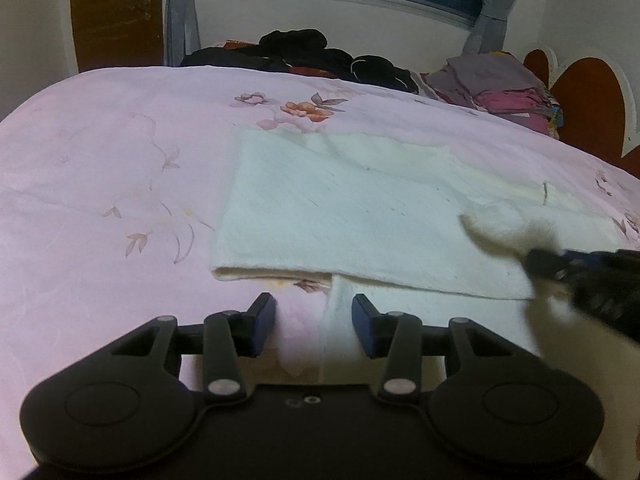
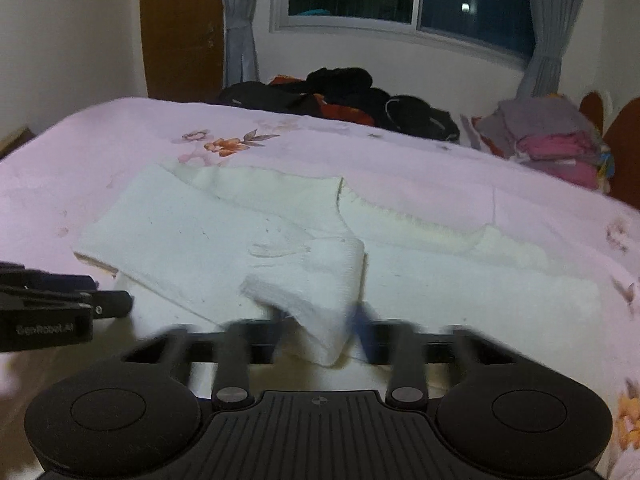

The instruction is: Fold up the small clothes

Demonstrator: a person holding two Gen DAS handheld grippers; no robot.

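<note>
**Folding a small white garment on the bed: one tool free, one gripping**

We see a pink bed sheet with a floral print (image 1: 100, 140) carrying a white, soft knitted garment (image 1: 340, 208), which lies flat in the middle of the bed, partly folded over itself. At left, the left tool (image 1: 314, 322) hovers just above the garment's near edge, its jaws parted and empty; we judge it is placed there to take that edge for the next fold. To the right, the right tool (image 2: 320, 330) pinches a bunched corner of the garment between its blurred blue pads, jaws nearly closed on the cloth. We judge this hold serves to lift the corner and carry it across. Beyond, a heap of dark unfolded clothes (image 1: 304, 54) waits, and a stack of grey and pink folded clothes (image 1: 500, 88) lies at far right.
</note>
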